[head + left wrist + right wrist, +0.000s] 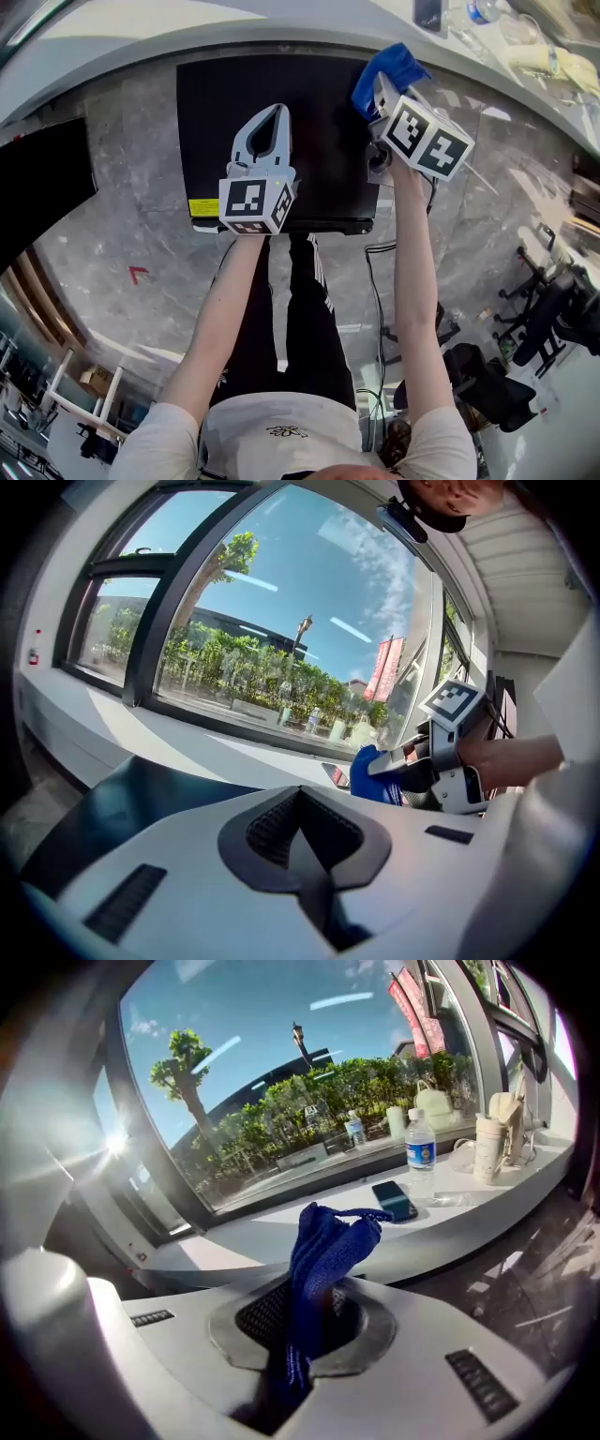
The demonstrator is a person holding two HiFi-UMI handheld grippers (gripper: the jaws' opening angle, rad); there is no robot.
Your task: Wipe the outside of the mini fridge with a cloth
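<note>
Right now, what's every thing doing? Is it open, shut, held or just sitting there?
left gripper: jaws together, holding nothing
right gripper: shut on the cloth
blue cloth: pinched between the jaws, bunched end sticking out
mini fridge: standing upright, door looks shut from above
water bottle: upright on the sill, cap on
phone: lying flat on the sill, screen dark

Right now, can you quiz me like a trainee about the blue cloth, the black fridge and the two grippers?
1. Which one pinches the blue woven cloth: A, left gripper, or B, right gripper?
2. True or false: the left gripper's jaws stand wide apart.
3. What colour is the boxy mini fridge below both grippers?
Key: 1 B. 2 False, they are together. 3 Black.
</note>
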